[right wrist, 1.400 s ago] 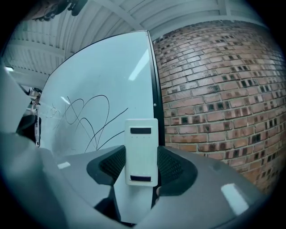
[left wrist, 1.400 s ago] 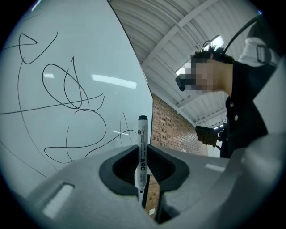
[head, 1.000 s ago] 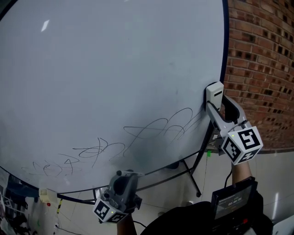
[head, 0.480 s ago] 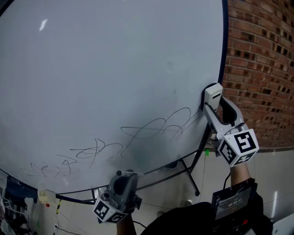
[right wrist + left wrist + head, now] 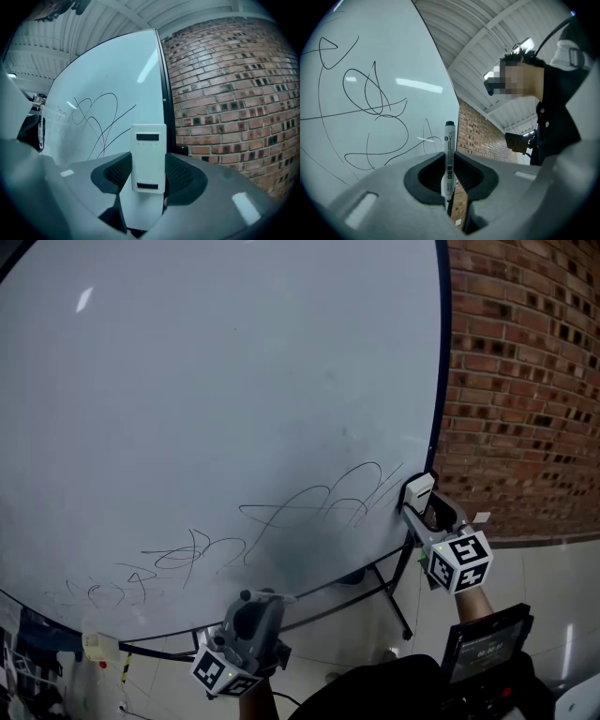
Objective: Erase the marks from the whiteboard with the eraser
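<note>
The right tool [image 5: 148, 174] grips the eraser [image 5: 417, 490] at the whiteboard's [image 5: 216, 381] lower right edge, beside the marks [image 5: 319, 502]. Best pressed flat, swept leftward in overlapping strokes. The left tool [image 5: 449, 176], bottom centre, clamps a marker [image 5: 448, 150].

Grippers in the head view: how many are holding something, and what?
2. The left gripper, low beneath the whiteboard's bottom edge, is shut on a marker. The right gripper, at the board's right edge, is shut on the eraser.
</note>
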Tool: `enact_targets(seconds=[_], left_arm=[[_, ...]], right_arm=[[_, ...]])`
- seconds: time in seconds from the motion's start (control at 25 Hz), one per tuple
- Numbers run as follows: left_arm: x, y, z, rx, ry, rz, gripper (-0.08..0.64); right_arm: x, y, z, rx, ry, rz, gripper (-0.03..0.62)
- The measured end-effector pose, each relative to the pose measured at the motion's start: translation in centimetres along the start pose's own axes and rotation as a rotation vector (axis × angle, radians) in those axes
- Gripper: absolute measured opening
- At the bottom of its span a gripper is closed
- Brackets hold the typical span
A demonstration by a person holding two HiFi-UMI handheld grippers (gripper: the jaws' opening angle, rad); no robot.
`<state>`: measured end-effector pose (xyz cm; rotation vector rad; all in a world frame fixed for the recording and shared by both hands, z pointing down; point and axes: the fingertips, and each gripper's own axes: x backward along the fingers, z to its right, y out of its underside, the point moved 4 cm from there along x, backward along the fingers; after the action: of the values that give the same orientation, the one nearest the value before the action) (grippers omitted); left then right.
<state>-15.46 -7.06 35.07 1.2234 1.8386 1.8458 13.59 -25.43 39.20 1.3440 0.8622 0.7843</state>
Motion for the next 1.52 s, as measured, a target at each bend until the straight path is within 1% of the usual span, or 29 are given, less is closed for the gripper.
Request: enact_targets(seconds=[0.12,0.24,0.32,0.48,0.6,0.72,0.84,0.96,1.08,1.16,1.4,1.52], left_arm=[[-0.1,-0.2,0.2,-0.005,0.004,-0.002,0.057],[0.0,-0.3,0.4,-0.015,0.004,-0.012,0.058],[0.1,-0.3,0.5,-0.019,0.001,-0.012,0.058],[0.7,-0.6,0.5,-0.030,-0.013,0.005,0.058],[1.0,-1.3,0.4,-0.023,-0.021,0.030,0.058],[1.4,-1.4,0.1,-0.021,-0.036,0.042,0.058],[1.5,-1.4,0.0,-0.020,-0.041,0.046,0.058],[1.5,-0.9,-0.2,-0.022,-0.038,0.030,0.058],[0.6,-0.9,-0.1,-0.007,-0.023,0.030,0.058],[0.5,-0.5,-0.1,-0.006,-0.018,0.018,0.058],[-0.1,0.0,0.0,-0.005,0.001,-0.001,0.058],[-0.3,0.0,0.2,-0.005,0.008,-0.002,0.058]], right_arm=[[0.0,0.7,0.1,-0.013,-0.006,-0.007,0.229],[0.2,-0.3,0.0,-0.007,0.000,-0.007,0.229],[0.4,-2.8,-0.2,0.003,0.003,0.051,0.227],[0.9,-10.3,-1.0,0.046,-0.013,0.179,0.227],[1.5,-15.2,-1.4,0.073,-0.017,0.264,0.229],[1.9,-18.6,-1.6,0.075,-0.025,0.340,0.229],[1.9,-20.1,-1.7,0.088,-0.018,0.371,0.229],[1.9,-19.4,-1.8,0.117,-0.004,0.367,0.229],[1.6,-17.2,-1.6,0.143,0.008,0.315,0.229],[1.3,-14.4,-1.4,0.127,0.008,0.268,0.229],[0.2,-3.5,-0.6,0.027,-0.003,0.078,0.229],[-0.1,0.1,-0.5,-0.009,-0.001,0.012,0.229]])
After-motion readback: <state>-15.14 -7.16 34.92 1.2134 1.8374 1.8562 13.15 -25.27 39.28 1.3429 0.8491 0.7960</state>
